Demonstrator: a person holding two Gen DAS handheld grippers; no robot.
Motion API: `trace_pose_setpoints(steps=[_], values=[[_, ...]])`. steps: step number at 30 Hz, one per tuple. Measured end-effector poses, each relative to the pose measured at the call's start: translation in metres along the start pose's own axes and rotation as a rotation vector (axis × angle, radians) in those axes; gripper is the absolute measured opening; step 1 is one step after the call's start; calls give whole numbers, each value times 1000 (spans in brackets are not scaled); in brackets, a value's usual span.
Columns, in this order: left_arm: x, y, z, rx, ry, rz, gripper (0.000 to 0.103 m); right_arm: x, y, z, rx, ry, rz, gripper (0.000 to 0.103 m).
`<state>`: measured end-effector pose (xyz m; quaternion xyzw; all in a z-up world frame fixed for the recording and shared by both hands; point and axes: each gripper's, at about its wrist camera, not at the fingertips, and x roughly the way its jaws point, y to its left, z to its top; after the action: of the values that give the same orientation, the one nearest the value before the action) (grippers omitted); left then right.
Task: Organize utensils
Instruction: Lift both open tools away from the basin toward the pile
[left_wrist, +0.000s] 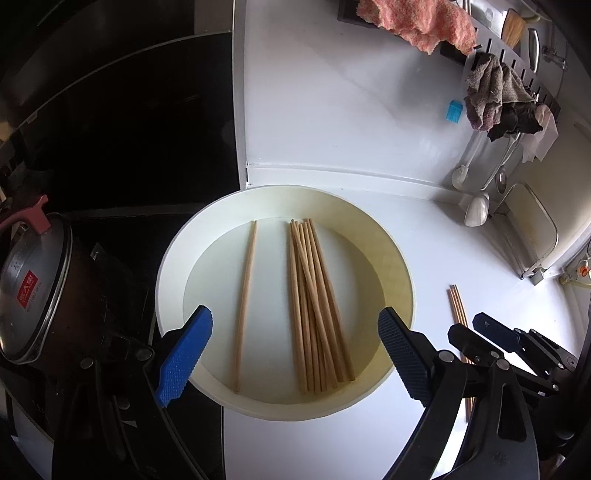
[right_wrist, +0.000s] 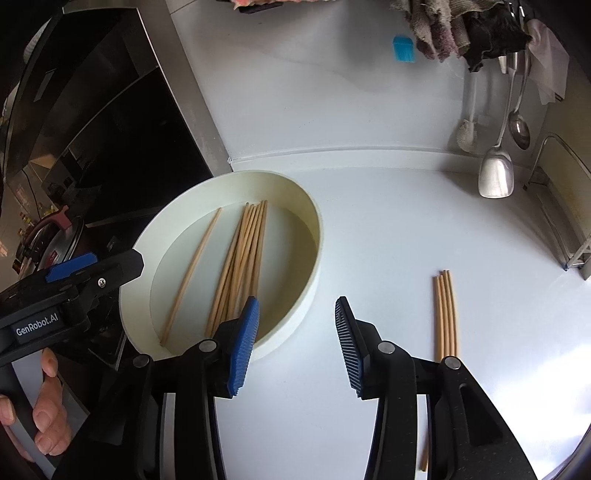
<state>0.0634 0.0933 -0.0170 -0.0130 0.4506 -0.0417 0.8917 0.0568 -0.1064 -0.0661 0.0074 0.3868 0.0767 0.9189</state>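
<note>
Chopsticks (left_wrist: 314, 310) bundled in round white tray (left_wrist: 173, 258) near tabletop's stove-side edge, one stray (left_wrist: 245, 302) beside; light, stiff, prone to rolling, best pinched mid-length; left hand-held gripper (left_wrist: 295, 354) wide, right hand-held gripper (right_wrist: 295, 347) wide, both empty.

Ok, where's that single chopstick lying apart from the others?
The single chopstick lies in the round white tray, left of the chopstick bundle, seen between the open left gripper in the left wrist view.

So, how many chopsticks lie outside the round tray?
4, side by side on the white counter, right of the round tray: chopsticks. The right gripper partly hides them.
</note>
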Motion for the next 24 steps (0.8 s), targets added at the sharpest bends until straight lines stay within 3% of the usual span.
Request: trace_pose_setpoints(steps=[15,24], values=[[8,-101,-19,117,42,-39,90,-49,-116,-28,159,-60,-86,43],[7,-145,-39,146,30,-48,90,-72,-166,-53,196,-77,-137,44]])
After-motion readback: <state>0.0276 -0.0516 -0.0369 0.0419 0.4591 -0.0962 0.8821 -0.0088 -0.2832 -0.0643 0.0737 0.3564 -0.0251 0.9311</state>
